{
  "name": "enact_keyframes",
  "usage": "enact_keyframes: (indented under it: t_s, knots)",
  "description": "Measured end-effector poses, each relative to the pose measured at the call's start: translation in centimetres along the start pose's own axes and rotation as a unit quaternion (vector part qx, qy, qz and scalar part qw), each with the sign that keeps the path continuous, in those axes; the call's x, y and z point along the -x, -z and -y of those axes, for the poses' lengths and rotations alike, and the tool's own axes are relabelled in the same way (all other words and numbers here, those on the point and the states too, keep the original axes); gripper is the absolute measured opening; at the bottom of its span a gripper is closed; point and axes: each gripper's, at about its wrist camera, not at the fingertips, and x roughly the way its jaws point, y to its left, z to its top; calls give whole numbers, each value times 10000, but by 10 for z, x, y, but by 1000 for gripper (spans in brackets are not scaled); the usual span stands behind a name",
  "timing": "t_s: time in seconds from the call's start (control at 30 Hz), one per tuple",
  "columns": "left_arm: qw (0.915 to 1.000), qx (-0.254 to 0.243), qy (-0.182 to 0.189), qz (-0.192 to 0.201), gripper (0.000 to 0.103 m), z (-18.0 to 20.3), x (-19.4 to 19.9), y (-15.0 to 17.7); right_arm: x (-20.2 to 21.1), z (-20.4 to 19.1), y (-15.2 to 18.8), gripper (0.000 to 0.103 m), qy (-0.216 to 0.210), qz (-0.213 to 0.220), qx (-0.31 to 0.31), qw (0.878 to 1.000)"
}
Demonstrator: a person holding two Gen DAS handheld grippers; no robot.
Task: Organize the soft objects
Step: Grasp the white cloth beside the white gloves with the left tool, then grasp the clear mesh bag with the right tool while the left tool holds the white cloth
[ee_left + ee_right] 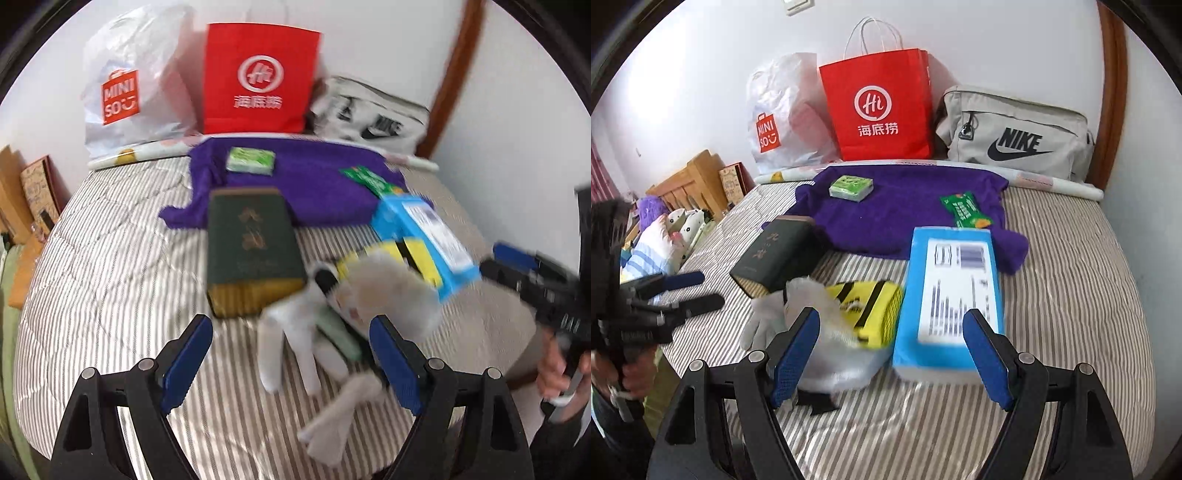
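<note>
Both claws spread wide and empty over the bed, floppy white glove lower middle beside the book, feather-light, probably best pinched mid-palm where fabric bunches.

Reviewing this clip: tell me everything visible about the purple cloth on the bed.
The purple cloth is a deep violet, fuzzy, towel-like fabric, spread mostly flat and rumpled at its edges across the far part of the striped bed. A small green packet and a green wrapper lie on it. The dark green book and blue box overlap its near edge. Neither gripper touches it.
</note>
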Motion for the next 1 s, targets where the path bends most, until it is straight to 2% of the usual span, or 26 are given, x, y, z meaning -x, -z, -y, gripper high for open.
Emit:
enact_keyframes:
  t_s: [0.1,0.2,0.43,0.5,0.57,0.63,0.73,0.87,0.9,1.0]
  knots:
    - [9995,-310,65,10,86,18,-1,21,11,-1,15,80,-19,147,14,9999]
    - [9980,-579,244,-72,85,39,-9,37,20,2,27,80,150,274,68,9995]
    - [9925,-1206,-130,-125,79,70,-35,52,30,16,45,80,499,390,145,9979]
    - [9919,-1246,-129,-204,64,71,-42,54,30,21,50,79,548,397,118,9976]
    - [9912,-1295,-133,-235,43,72,-46,56,30,24,54,79,544,418,78,9976]
    - [9902,-1366,-87,-284,30,71,-43,58,29,28,57,79,545,400,26,9977]
    - [9916,-1254,114,-308,30,66,-37,61,30,29,62,79,541,433,9,9976]
    - [9894,-1366,-83,-481,34,73,-51,66,31,27,62,79,495,498,11,9975]
    - [9903,-1331,-52,-393,34,72,-49,66,30,25,61,79,464,500,11,9977]
    - [9926,-1152,128,-374,28,63,-45,65,29,20,60,79,418,485,71,9979]
